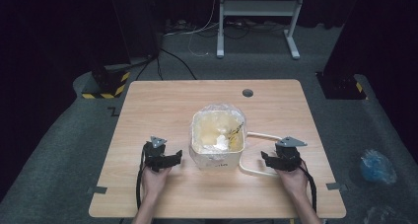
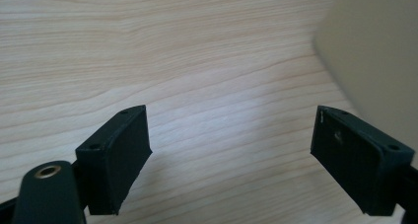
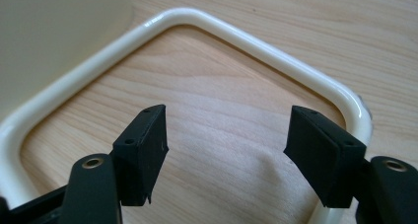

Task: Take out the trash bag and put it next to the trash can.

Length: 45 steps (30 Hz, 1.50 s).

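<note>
A cream bin (image 1: 217, 137) lined with a clear plastic bag (image 1: 217, 111) stands on the wooden desk (image 1: 162, 105), between the two grippers. The left gripper (image 1: 173, 157) sits just beside the bin's left wall; in the left gripper view its jaws stand released and wide apart, with bare desk (image 2: 197, 76) between them and the bin's pale wall (image 2: 374, 51) rising just beyond the right-hand jaw. The right gripper (image 1: 266, 160) rests at the bin's other side, over the cream handle (image 1: 256, 155) that lies flat on the desk. In the right gripper view its jaws are also released, gripping nothing: the handle (image 3: 236, 36) loops around ahead of both jaws, passing close outside the right-hand one, and only wood (image 3: 222, 135) lies between them. The bin wall (image 3: 54, 41) shows beyond the left-hand jaw. Crumpled white paper (image 1: 219, 142) lies inside the bag.
</note>
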Each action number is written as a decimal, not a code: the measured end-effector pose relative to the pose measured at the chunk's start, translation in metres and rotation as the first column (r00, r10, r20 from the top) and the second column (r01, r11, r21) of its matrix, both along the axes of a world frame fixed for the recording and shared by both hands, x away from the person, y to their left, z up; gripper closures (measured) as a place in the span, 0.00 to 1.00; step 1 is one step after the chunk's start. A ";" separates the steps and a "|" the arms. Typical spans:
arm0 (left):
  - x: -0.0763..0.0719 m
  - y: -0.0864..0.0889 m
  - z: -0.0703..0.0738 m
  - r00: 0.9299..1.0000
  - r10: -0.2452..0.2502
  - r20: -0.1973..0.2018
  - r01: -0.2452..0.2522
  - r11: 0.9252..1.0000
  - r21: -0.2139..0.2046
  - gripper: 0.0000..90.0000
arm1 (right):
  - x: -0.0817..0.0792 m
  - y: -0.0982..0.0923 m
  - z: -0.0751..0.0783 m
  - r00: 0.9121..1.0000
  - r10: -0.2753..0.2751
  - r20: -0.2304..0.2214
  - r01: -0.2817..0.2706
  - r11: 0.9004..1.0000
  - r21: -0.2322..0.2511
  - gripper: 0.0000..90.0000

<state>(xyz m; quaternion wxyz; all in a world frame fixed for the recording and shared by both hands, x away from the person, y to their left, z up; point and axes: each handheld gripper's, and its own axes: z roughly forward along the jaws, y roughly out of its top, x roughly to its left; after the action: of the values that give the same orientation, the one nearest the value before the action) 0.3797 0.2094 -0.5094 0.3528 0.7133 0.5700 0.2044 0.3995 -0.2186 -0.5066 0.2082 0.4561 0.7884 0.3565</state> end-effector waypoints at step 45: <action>0.003 -0.015 0.057 0.994 -0.092 0.055 0.101 0.974 -0.203 0.16 | 0.008 0.032 0.036 0.998 0.055 0.022 -0.056 0.997 0.052 0.36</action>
<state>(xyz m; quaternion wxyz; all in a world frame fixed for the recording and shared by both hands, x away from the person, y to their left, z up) 0.3827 0.1942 -0.4527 0.4471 0.6951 0.5445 0.1430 0.4071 -0.1871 -0.4706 0.1941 0.4356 0.7890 0.3873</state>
